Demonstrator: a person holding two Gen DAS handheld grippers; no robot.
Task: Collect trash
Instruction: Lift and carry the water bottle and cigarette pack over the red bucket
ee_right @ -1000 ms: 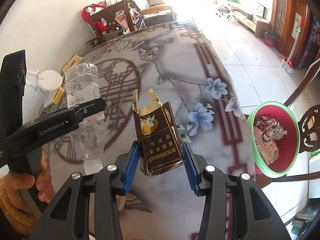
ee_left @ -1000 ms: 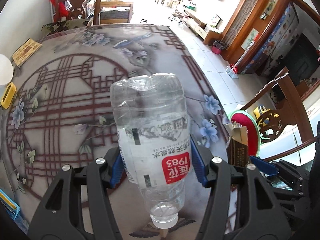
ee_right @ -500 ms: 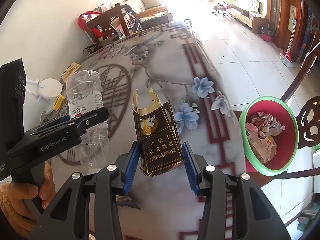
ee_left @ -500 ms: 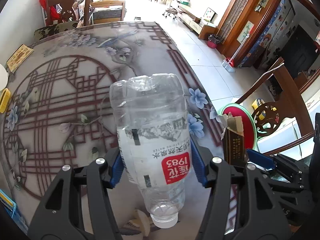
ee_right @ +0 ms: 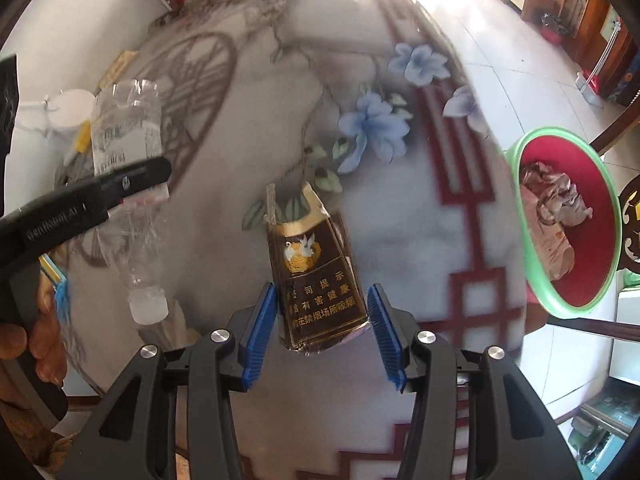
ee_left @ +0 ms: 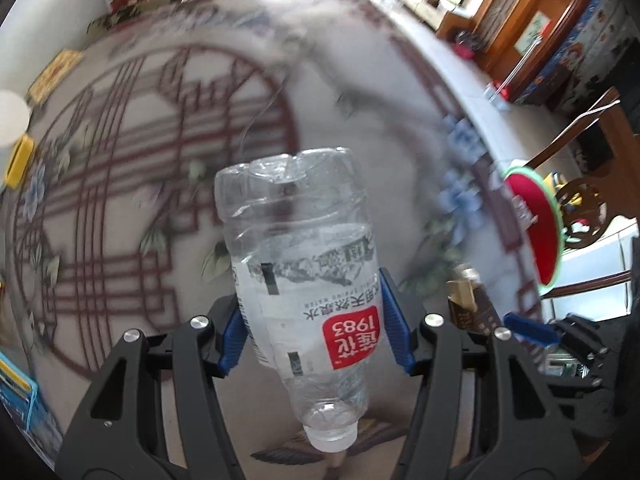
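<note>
Both hand-held grippers swung nearer the red bin (ee_right: pixel 600 236), now larger beside the surface (ee_right: pixel 400 220) | left hand-held gripper (ee_left: pixel 312 332) clamped on water bottle (ee_left: pixel 304 280) | right hand-held gripper (ee_right: pixel 322 324) pads barely touch cigarette pack (ee_right: pixel 316 276) | risk: pack slips before reaching bin.

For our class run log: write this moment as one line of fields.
left gripper: holds plastic bottle | right gripper: holds cigarette pack | bin: right of table, holds trash

Upside-down bottle (ee_left: pixel 304 280) label reads "1983"; cigarette pack (ee_right: pixel 316 276) shows "禁烟场所吸烟".
</note>
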